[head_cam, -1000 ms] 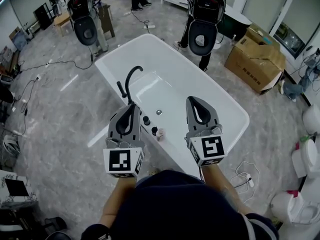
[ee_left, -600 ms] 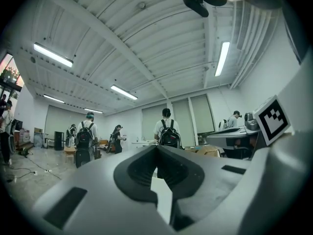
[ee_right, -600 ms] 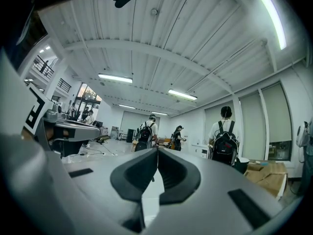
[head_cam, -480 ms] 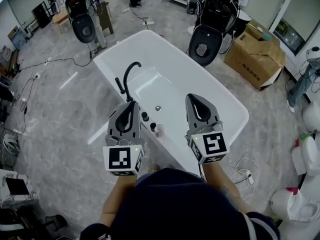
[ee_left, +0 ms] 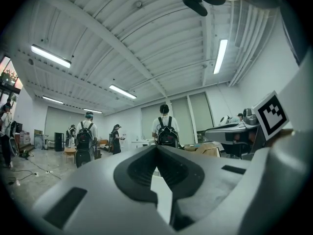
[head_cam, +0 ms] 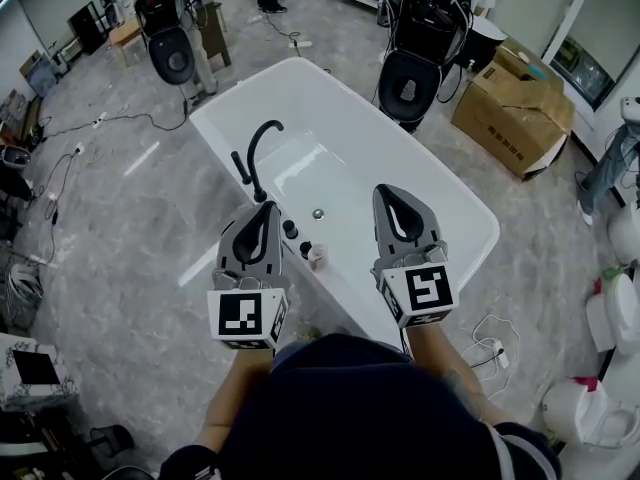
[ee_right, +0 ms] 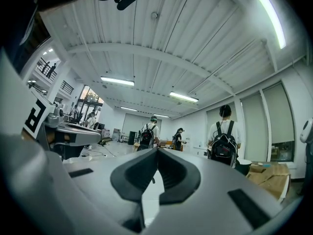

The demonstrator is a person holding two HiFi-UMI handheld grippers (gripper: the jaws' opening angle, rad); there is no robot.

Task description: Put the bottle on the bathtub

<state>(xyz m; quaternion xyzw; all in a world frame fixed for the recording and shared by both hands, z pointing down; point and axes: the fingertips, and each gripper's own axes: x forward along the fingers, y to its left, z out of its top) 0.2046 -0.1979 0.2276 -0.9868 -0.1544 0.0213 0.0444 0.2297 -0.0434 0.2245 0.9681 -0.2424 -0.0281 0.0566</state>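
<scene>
Filling the middle of the head view, the large white freestanding bathtub (head_cam: 430,183) carries the small pale bottle (head_cam: 318,257) on its near rim. The bottle sits between the two grey grippers and apart from both, just nearer the person than their tips. The left gripper (head_cam: 265,208) and the right gripper (head_cam: 385,196) are each clenched tight on nothing. Inside the basin lies a round drain (head_cam: 318,211). A curved black faucet (head_cam: 255,153) and two black knobs (head_cam: 290,230) stand on the rim just left of the bottle. A brown cardboard box (head_cam: 515,108) rests on the floor beyond the tub. Tub and bottle show in the head view alone. The gripper views look level past their closed jaws at a ribbed white ceiling (ee_left: 146,43) and a person wearing a black backpack (ee_right: 224,146).
</scene>
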